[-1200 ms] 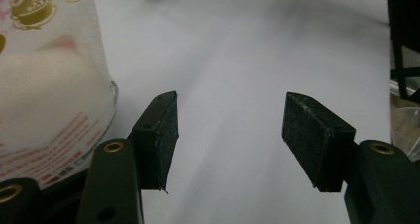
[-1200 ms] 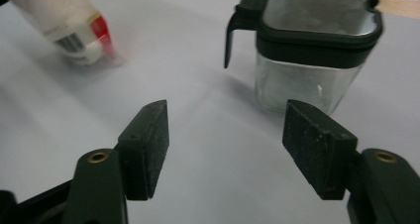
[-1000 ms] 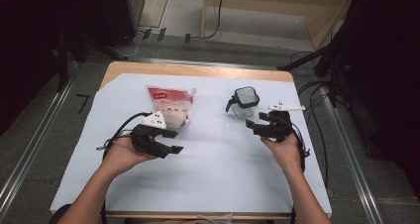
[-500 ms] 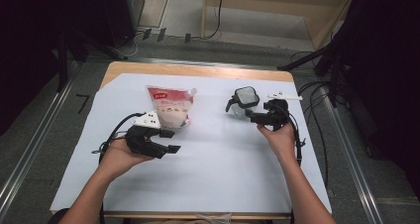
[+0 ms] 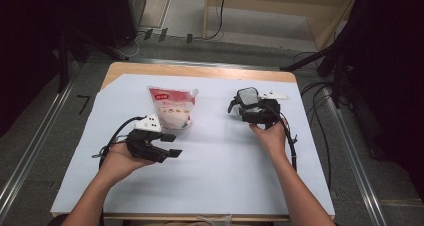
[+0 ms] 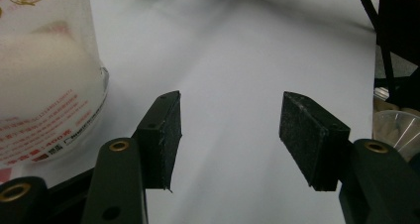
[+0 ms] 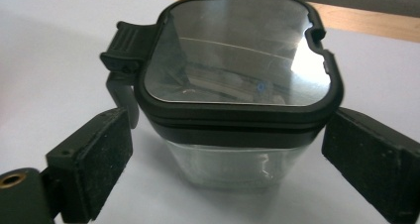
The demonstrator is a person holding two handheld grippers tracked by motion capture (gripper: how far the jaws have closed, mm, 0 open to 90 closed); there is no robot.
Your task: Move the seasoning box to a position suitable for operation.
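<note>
Both tongs gape, right tongs [image 7: 228,154] just widened around the jar [image 7: 233,85], on white-sheeted table [image 5: 215,186] amid dark surroundings.

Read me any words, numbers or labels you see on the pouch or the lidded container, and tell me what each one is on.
"400": red print near the bottom edge of the pouch, only partly legible in the left gripper view.
Other red lines beside it: too blurred to read.
Red band at the pouch top in the high view: too small to read.
Clear container with its black lid: no text visible.
</note>
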